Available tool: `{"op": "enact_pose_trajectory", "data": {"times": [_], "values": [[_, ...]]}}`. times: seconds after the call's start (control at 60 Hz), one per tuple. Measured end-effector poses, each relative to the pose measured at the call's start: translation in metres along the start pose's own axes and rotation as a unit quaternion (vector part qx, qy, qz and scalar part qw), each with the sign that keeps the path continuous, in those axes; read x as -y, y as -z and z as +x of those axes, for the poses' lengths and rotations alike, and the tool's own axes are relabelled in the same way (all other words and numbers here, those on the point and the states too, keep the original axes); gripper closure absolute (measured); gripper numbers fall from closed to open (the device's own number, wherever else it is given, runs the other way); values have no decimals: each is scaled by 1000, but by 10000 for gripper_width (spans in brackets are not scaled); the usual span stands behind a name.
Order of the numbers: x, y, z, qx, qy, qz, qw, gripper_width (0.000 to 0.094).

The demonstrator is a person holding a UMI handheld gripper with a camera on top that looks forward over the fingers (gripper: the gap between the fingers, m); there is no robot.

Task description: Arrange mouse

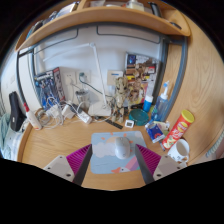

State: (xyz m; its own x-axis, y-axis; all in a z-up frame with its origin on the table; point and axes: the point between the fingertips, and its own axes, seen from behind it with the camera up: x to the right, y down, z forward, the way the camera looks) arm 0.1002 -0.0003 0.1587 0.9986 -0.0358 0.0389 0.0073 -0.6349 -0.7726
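- Cables point(55, 115): a tangle far left of the mouse, against the wall, well clear of it.
- Left finger point(78, 160): pink pad showing, just left of the mat, apart from the mouse.
- Mat point(103, 160): a pale blue-grey sheet on the desk point(45, 145); the mouse lies on its right half.
- Mouse point(122, 148): grey, between the fingers and slightly ahead of them, resting on the mat. Its long axis appears to run away from the camera, toward the wall; which end is the front cannot be told.
- Gripper point(113, 160): fingers apart, a gap at either side of the mouse; nothing clamped.
- Right finger point(148, 160): just right of the mat.
- Mug point(179, 150) and red tube point(178, 128): right of the mouse, near the mat.
- Progress, as a judgement: the mouse sits on the mat and looks roughly square to it, so the task seems either nearly done or about to start.
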Motion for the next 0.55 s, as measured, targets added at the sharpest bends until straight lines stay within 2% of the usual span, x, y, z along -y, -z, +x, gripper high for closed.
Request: {"op": "enact_pose_trajectory", "data": {"times": [0.183, 0.55], "values": [[5, 63, -35, -8, 8, 24, 1000, 64], [-30, 132, -97, 6, 11, 32, 999, 80]]}}
